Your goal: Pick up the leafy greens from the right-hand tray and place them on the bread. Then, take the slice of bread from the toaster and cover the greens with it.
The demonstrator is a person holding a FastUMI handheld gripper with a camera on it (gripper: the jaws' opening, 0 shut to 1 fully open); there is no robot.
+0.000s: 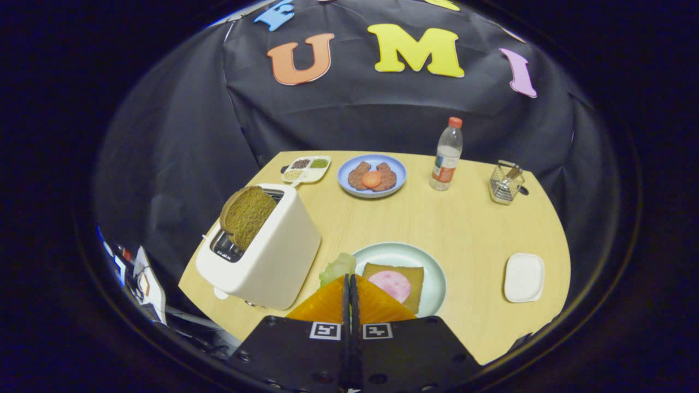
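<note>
With the gripper (350, 284) closed on the pale green leafy greens (337, 267) (beside the toaster), they are best lowered squarely over the ham-topped brown bread slice (397, 284) on the round pale plate (434, 273)

Beyond sit a blue plate (343, 183), a water bottle (446, 155) and a wire holder (505, 184).

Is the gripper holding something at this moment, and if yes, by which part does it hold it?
The gripper holds the leafy greens. Its fingers are closed together on one edge of the leaf; the rest sticks out beyond the fingertips, beside the plate.
</note>
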